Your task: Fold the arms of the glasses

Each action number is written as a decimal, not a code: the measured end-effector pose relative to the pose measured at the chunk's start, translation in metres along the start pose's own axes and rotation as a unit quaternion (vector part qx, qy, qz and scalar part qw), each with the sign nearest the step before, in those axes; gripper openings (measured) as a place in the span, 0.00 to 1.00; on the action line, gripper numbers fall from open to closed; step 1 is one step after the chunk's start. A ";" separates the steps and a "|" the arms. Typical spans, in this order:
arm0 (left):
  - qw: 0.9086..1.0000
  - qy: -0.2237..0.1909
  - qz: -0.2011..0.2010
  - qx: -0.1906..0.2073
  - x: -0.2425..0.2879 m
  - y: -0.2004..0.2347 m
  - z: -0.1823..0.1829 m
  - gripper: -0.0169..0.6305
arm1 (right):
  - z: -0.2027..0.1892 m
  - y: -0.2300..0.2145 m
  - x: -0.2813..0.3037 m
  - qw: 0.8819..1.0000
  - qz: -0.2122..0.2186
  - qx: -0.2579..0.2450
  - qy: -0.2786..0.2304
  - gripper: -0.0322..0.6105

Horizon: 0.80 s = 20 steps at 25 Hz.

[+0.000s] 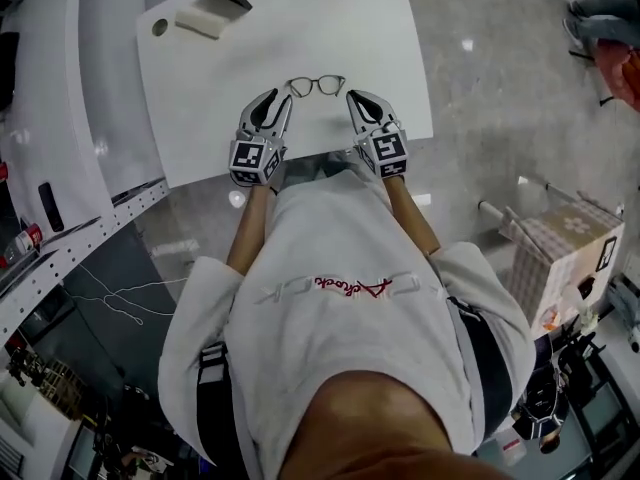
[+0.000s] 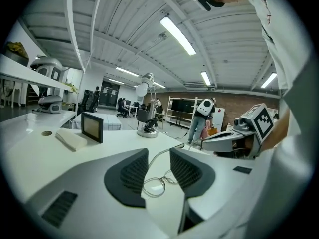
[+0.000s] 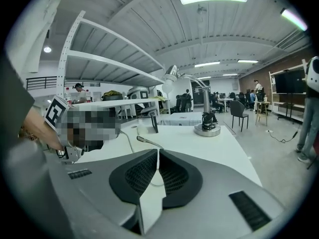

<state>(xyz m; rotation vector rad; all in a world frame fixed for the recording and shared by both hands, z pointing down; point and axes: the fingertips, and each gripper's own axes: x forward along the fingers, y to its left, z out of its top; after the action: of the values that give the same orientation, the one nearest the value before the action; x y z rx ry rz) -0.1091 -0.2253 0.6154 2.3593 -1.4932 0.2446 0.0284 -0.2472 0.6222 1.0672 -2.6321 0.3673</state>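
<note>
the glasses [image 1: 317, 86] lie on the white table [image 1: 300, 28] between the grippers, both arms apparently unfolded, so no fold looks done. the left gripper [image 1: 280, 99] has its jaws apart near 1 lens, and the right gripper [image 1: 354, 98] is closed and empty.

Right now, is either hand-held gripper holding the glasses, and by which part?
Nothing is held. The glasses lie free on the table. The left hand-held gripper is open, one lens showing between its jaws, untouched; the right hand-held gripper is shut on nothing.
</note>
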 end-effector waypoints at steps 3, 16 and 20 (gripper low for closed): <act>1.000 0.002 -0.019 0.001 0.001 -0.008 -0.001 0.24 | -0.004 0.010 -0.002 1.000 0.002 -0.007 0.006 0.22; 0.997 0.013 -0.052 0.055 0.008 -0.025 0.003 0.26 | 0.026 0.030 0.011 0.993 -0.043 -0.109 0.000 0.22; 0.995 0.025 -0.058 0.082 0.013 -0.035 0.006 0.29 | 0.026 0.031 0.014 0.992 -0.047 -0.113 0.001 0.21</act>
<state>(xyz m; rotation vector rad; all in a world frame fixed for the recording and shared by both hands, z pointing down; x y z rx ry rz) -0.0723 -0.2254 0.6074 2.5376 -1.3548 0.4083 -0.0069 -0.2434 0.5990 1.1073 -2.5369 0.0477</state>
